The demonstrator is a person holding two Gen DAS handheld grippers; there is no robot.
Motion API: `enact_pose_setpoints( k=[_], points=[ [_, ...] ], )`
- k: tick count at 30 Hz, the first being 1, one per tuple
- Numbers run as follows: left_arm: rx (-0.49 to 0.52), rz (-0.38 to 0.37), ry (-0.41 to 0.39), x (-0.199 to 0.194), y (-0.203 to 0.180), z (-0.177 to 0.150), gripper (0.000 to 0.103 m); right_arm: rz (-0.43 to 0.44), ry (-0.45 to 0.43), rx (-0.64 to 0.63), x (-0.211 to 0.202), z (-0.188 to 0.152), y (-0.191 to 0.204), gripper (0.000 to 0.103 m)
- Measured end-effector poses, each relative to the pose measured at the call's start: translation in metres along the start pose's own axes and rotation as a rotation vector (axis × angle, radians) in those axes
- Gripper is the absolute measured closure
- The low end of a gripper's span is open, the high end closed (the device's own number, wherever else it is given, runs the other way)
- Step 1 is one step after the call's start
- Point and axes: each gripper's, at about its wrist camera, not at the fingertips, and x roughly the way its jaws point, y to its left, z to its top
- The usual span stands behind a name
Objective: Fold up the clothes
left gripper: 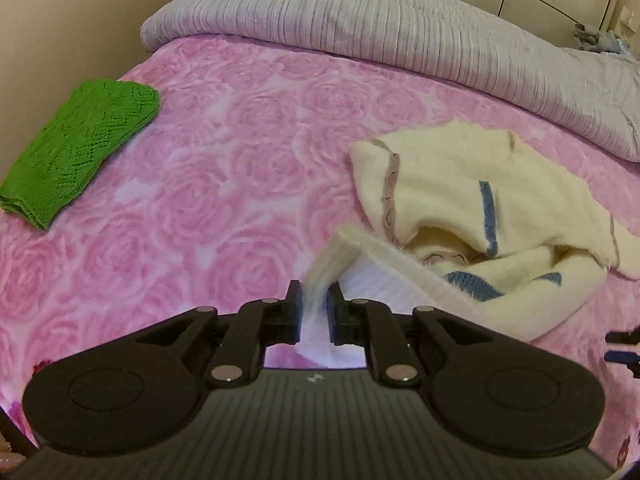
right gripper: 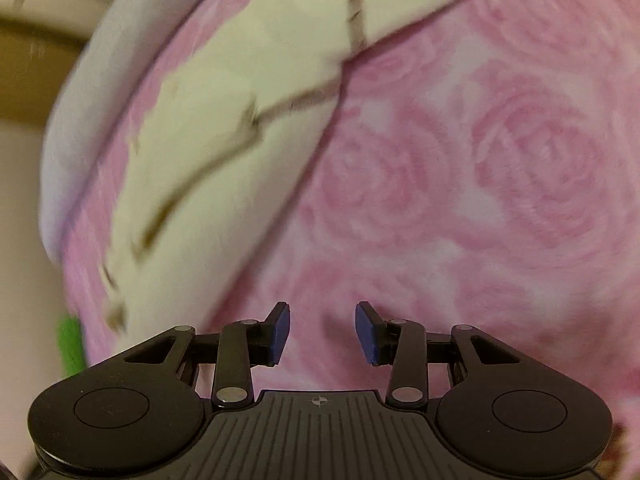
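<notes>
Cream sweater lies crumpled on the pink rose blanket, blue stripe markings and a brownish trimmed edge showing. Landmark for everything below: that sweater.

Left claw is clamped on a white ribbed edge of it, fabric pinched between the two pads and pulled taut up from the heap toward the camera. That lifted strip is off the blanket; the rest of the sweater sits on it, bunched in folds.

Right claw is parted, blue pads well apart, nothing between them, only pink blanket showing behind the gap. In the right wrist view the sweater runs diagonally up and left of the claw, clear of the fingers. Frame is motion-blurred, so fabric detail there is soft. In the left wrist view a bit of black-and-blue hardware shows at the far right edge, beside the sweater's lower end; too little of it visible to say more.

Green knit garment lies folded on the blanket, well apart from the sweater, on the far left side. A sliver of green also shows at the left edge of the right wrist view.

Grey ribbed duvet is piled beyond the sweater, along the far side of the bed, its edge near the sweater's top. Small heap of greyish clothes sits past the duvet, at the far right.
</notes>
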Motion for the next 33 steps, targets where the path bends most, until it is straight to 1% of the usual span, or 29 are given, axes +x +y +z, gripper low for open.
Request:
enact_pose_setpoints(
  k=[2, 5, 8, 9, 11, 13, 16, 17, 18, 19, 21, 23, 26, 27, 28, 29, 30, 31, 32, 33],
  points=[
    [-0.004, -0.003, 0.02, 0.004, 0.004, -0.001, 0.091, 0.032, -0.054, 0.092, 0.0, 0.007, -0.009, 0.063],
    [-0.015, -0.002, 0.049, 0.014, 0.006, -0.005, 0.091, 0.058, -0.15, 0.195, -0.001, 0.022, -0.023, 0.063],
    [-0.023, -0.002, 0.055, 0.02, 0.006, -0.005, 0.092, 0.077, -0.246, 0.251, -0.001, 0.042, -0.033, 0.063],
    [-0.024, -0.002, 0.055, 0.022, 0.006, -0.004, 0.092, 0.083, -0.262, 0.258, -0.001, 0.051, -0.036, 0.063],
    [-0.027, -0.003, 0.055, 0.025, 0.007, -0.002, 0.092, 0.112, -0.273, 0.271, 0.005, 0.067, -0.038, 0.063],
    [-0.023, -0.004, 0.057, 0.028, 0.006, 0.002, 0.092, 0.16, -0.24, 0.273, 0.019, 0.079, -0.036, 0.063],
    [-0.01, -0.009, 0.058, 0.034, 0.005, 0.014, 0.092, 0.185, -0.176, 0.241, 0.045, 0.087, -0.026, 0.064],
    [-0.007, -0.011, 0.057, 0.035, 0.005, 0.018, 0.092, 0.186, -0.162, 0.216, 0.052, 0.089, -0.02, 0.088],
    [-0.009, -0.015, 0.054, 0.037, 0.005, 0.024, 0.092, 0.174, -0.149, 0.181, 0.051, 0.093, -0.014, 0.095],
    [-0.021, -0.018, 0.045, 0.038, 0.007, 0.032, 0.092, 0.164, -0.14, 0.143, 0.049, 0.098, -0.006, 0.096],
    [-0.051, -0.022, 0.022, 0.04, 0.012, 0.049, 0.092, 0.166, -0.158, 0.047, 0.037, 0.114, 0.021, 0.098],
    [-0.07, -0.021, 0.005, 0.043, 0.015, 0.063, 0.092, 0.206, -0.208, -0.053, 0.023, 0.138, 0.061, 0.098],
    [-0.073, -0.006, -0.005, 0.053, 0.016, 0.075, 0.092, 0.258, -0.279, -0.199, 0.008, 0.175, 0.141, 0.098],
    [-0.074, -0.001, -0.008, 0.057, 0.016, 0.079, 0.092, 0.269, -0.292, -0.244, 0.009, 0.186, 0.17, 0.098],
    [-0.075, 0.004, -0.012, 0.06, 0.016, 0.083, 0.092, 0.276, -0.3, -0.285, 0.011, 0.197, 0.198, 0.097],
    [-0.076, 0.009, -0.015, 0.063, 0.017, 0.087, 0.093, 0.265, -0.285, -0.311, 0.017, 0.203, 0.219, 0.092],
    [-0.077, 0.014, -0.018, 0.067, 0.017, 0.091, 0.093, 0.249, -0.271, -0.334, 0.023, 0.208, 0.239, 0.077],
    [-0.078, 0.02, -0.021, 0.07, 0.017, 0.095, 0.093, 0.212, -0.258, -0.341, 0.028, 0.208, 0.248, 0.07],
    [-0.079, 0.025, -0.025, 0.073, 0.018, 0.099, 0.093, 0.173, -0.252, -0.339, 0.03, 0.205, 0.25, 0.053],
    [-0.08, 0.03, -0.028, 0.077, 0.018, 0.104, 0.092, 0.152, -0.238, -0.329, 0.034, 0.198, 0.244, 0.045]
  ],
)
